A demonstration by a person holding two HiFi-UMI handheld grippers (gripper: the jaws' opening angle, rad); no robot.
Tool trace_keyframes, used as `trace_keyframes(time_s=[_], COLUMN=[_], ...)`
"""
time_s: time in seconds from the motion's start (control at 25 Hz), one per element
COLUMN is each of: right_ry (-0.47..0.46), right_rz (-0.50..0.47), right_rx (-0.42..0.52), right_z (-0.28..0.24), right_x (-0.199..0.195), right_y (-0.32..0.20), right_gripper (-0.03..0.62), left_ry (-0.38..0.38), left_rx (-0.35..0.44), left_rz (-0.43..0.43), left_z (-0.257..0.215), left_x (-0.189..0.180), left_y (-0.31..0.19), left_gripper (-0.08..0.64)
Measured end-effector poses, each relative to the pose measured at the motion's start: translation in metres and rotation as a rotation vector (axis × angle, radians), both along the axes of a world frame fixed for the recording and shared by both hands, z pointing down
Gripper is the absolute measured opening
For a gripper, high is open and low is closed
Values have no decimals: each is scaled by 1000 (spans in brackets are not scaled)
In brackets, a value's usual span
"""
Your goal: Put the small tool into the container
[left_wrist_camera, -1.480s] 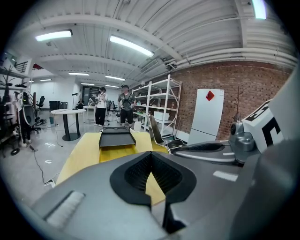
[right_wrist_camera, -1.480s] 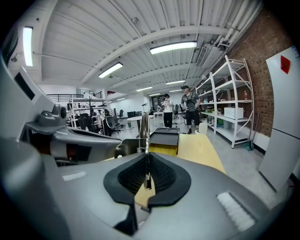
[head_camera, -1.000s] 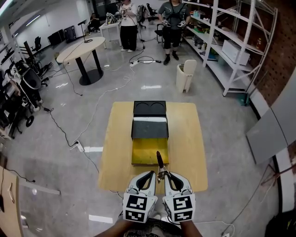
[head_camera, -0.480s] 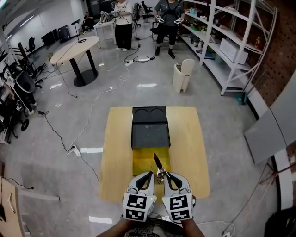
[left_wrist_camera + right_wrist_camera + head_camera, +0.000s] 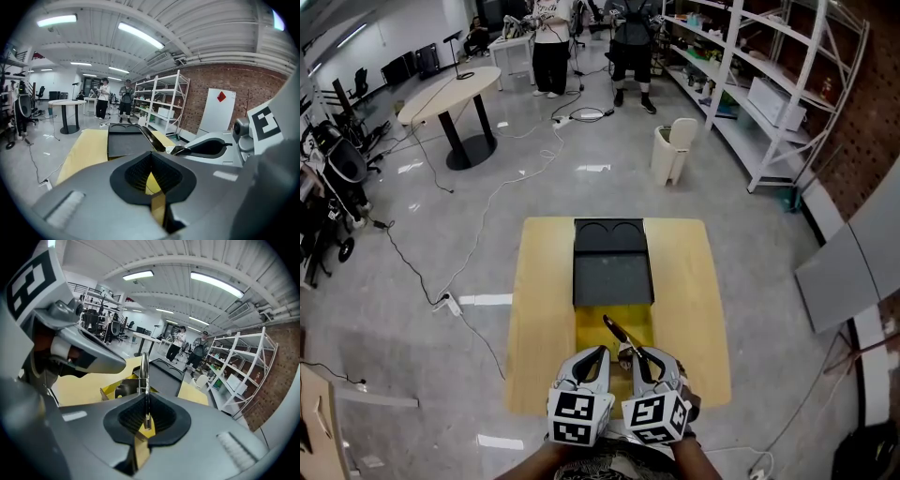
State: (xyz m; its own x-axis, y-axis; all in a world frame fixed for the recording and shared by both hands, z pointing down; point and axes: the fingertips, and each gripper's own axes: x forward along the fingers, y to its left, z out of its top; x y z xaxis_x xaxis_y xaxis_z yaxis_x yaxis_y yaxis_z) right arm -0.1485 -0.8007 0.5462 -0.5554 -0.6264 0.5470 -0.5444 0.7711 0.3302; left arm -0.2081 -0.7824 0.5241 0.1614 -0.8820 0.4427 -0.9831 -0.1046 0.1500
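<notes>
Black-handled, the small tool (image 5: 616, 331) is clamped upright in the right gripper (image 5: 145, 414) over the yellow container (image 5: 589, 337) at the table's (image 5: 539, 309) near edge, the left gripper (image 5: 150, 176) being closed on nothing.

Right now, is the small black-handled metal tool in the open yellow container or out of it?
Out. The right gripper is shut on the tool, holding it in the air over the yellow container.

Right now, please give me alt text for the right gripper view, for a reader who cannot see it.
The right claw is shut on a small tool, seen edge-on. Beyond it, a yellow box and a black tray sit on a wooden table; the left gripper fills the upper left.
</notes>
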Motion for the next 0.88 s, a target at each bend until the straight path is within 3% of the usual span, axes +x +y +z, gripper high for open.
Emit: trace_keyframes(time_s=[0.2, 0.64, 0.88], right_ry=[81, 277, 331], right_rz=[-32, -58, -73], right_rx=[31, -58, -84], right_z=[14, 71, 100], right_x=[-32, -80, -112], right_y=[-12, -52, -67], right_gripper=[9, 9, 9], left_ry=[11, 30, 34], left_rx=[-5, -10, -20], left_rz=[-6, -20, -28], left_z=[5, 24, 42], left_x=[-31, -86, -119], left_y=[-10, -48, -64], left_gripper=[6, 6, 8])
